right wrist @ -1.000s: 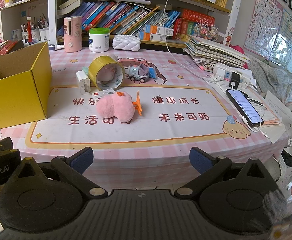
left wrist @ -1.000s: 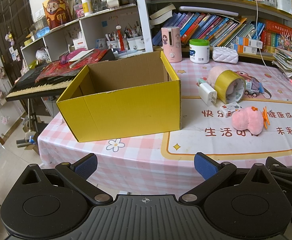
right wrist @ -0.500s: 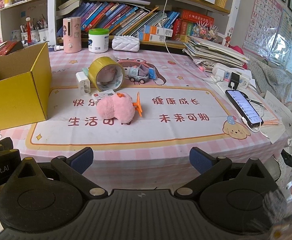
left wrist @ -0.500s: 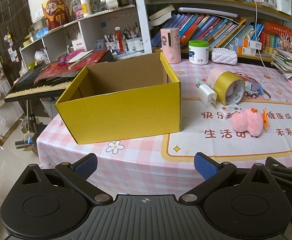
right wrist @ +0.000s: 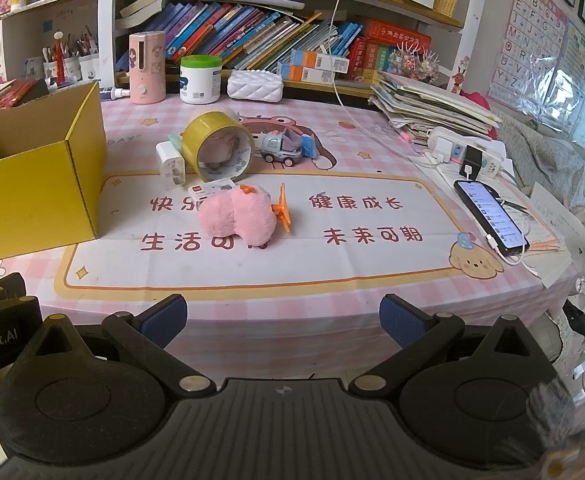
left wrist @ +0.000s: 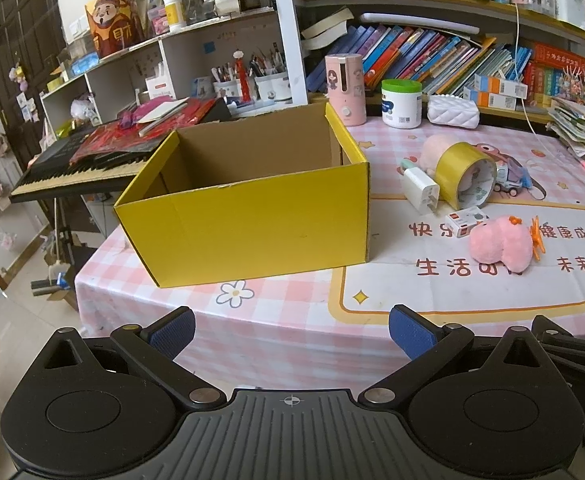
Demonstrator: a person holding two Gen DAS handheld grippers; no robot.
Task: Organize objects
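Observation:
An empty yellow cardboard box stands open on the table's left part. Right of it lie a pink plush toy, a yellow tape roll, a white charger, a small white card box and a toy truck. My left gripper hangs open in front of the table edge, below the box. My right gripper is open too, short of the table edge, nearest the plush.
A phone on a cable and a power strip lie at the table's right edge. A pink dispenser, a white jar and a paper stack stand at the back. A keyboard sits left of the table.
Both views have shifted only slightly, with the table scene sitting a little lower and nearer. No object has moved and both grippers stay open.

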